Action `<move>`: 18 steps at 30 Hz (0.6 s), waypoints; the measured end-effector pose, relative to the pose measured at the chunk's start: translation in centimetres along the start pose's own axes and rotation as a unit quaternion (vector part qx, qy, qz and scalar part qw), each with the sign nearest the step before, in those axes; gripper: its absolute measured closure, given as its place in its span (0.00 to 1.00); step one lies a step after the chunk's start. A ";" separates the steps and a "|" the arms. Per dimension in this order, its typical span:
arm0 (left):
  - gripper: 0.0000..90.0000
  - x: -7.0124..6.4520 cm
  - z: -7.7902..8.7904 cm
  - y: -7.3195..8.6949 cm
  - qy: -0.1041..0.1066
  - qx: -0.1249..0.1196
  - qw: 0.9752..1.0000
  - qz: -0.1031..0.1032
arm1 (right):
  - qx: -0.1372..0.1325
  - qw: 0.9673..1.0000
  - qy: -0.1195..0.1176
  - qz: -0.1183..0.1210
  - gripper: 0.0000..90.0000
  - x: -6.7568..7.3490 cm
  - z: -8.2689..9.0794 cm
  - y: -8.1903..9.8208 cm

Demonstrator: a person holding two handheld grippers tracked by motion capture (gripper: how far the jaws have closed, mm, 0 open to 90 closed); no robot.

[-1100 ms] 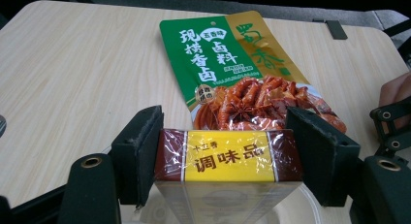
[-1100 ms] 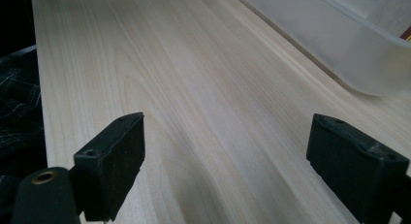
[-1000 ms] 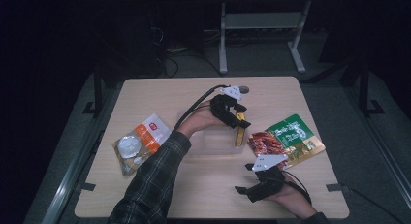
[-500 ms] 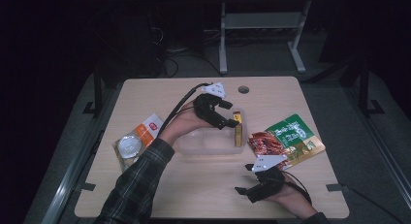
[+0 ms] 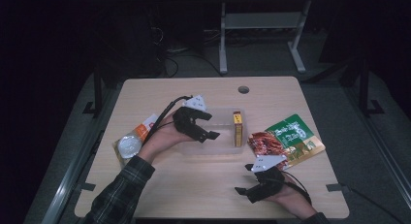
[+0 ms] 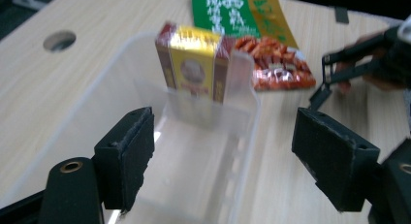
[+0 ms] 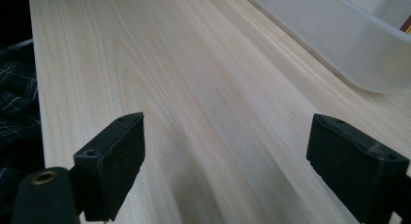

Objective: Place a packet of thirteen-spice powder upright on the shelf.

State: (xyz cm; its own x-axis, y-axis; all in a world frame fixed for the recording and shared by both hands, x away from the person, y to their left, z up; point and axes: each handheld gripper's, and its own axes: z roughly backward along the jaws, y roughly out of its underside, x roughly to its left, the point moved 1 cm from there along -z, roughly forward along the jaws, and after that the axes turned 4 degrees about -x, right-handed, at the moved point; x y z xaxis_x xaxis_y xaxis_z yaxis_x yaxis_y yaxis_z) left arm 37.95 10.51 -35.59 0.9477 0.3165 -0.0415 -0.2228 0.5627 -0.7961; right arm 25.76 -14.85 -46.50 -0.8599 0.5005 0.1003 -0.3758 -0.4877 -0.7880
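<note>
Yellow-and-maroon box (image 6: 194, 69) is what I am working with: a small carton, yellow front panel with a round emblem, dark red edges, glossy wrap. I see it standing upright at the right-hand end of the clear plastic bin (image 5: 213, 146), leaning against that end wall, in the middle of the table (image 5: 203, 190). My left gripper (image 5: 209, 126) hangs over the bin's left half, its jaws having just been opening and now spread wide with nothing between the pads, well apart from the box. The bin's translucent rim runs between those jaws in the left gripper view, so the interior to the left of the box is open room. To the right of the bin, just beside it, lie two snack packets: a red one (image 5: 264, 144) and a green one (image 5: 295, 136) partly under it. My right gripper (image 5: 246, 194) rests near the table's near edge, jaws wide apart and holding nothing, bare wood ahead of it up to the bin's wall. At the far left sits an orange-and-white packet (image 5: 145, 129) with a round clear lidded cup (image 5: 128, 145) on its near end. I count one box, one bin, three packets, one cup, two grippers. A cable hole (image 5: 244, 89) marks the far edge.
</note>
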 end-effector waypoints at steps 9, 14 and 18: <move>0.26 -2.2 2.1 3.9 -0.012 -0.016 1.000 0.021 | 0.004 1.000 0.002 -0.007 0.15 0.0 -0.1 0.0; 0.26 -3.0 2.8 5.6 -0.023 -0.018 0.999 0.020 | 0.005 1.000 0.003 -0.007 0.15 0.0 -0.1 0.0; 0.26 -3.8 3.2 7.5 -0.026 -0.022 0.999 0.030 | 0.006 1.000 0.005 -0.007 0.15 0.0 -0.1 0.0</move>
State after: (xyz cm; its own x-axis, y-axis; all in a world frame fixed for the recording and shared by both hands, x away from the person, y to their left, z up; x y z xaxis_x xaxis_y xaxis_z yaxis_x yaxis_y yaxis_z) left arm 32.00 15.96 -39.44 0.9197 0.3880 -0.0594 -0.2670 0.5075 -0.8192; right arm 25.83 -14.77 -46.60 -0.8510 0.5144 0.1062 -0.3924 -0.4883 -0.7795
